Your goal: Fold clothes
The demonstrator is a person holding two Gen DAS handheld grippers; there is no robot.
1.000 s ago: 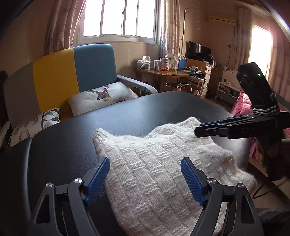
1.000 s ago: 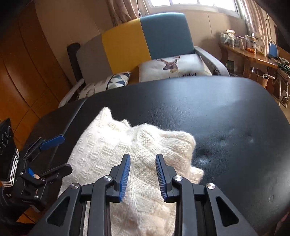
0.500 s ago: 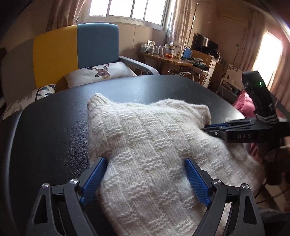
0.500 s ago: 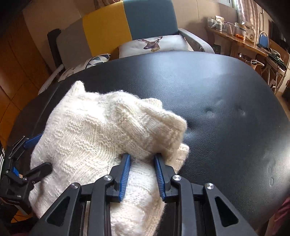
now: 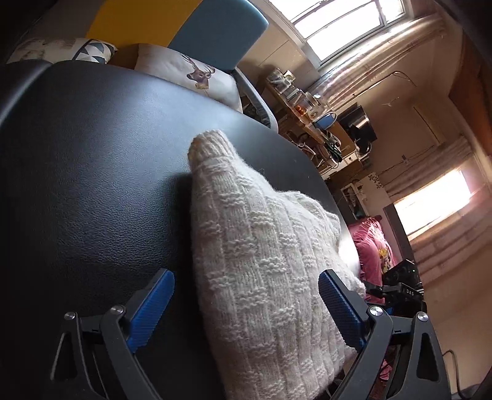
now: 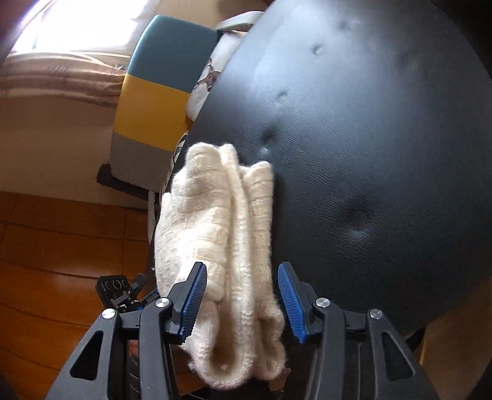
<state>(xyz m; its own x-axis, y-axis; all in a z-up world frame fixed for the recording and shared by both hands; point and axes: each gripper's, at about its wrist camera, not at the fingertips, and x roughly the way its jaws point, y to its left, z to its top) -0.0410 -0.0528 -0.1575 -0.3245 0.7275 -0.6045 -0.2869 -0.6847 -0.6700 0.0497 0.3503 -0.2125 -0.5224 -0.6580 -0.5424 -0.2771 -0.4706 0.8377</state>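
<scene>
Both views have rolled to the side since the earlier frames, and the white sweater (image 5: 270, 264), which lay spread more flat, is now a folded, bunched pile near the edge of the black table (image 5: 92, 172). On the left gripper (image 5: 246, 307) the jaws are opening wide; the sweater lies between its blue pads (image 5: 150, 310), but they do not press on it. On the right gripper (image 6: 241, 303) the jaws are also opening, with the thick folded end of the sweater (image 6: 221, 234) between the pads (image 6: 193, 301), which seem to only brush the wool. Behind the table (image 6: 369, 154) stands a sofa (image 5: 215, 34) in yellow, blue and grey, with a deer pillow (image 5: 190, 77) on it. A wooden desk (image 5: 295, 114) full of small things stands under the window (image 5: 353, 27). Pink cloth (image 5: 372, 246) lies past the table edge, partly hidden by the sweater.
</scene>
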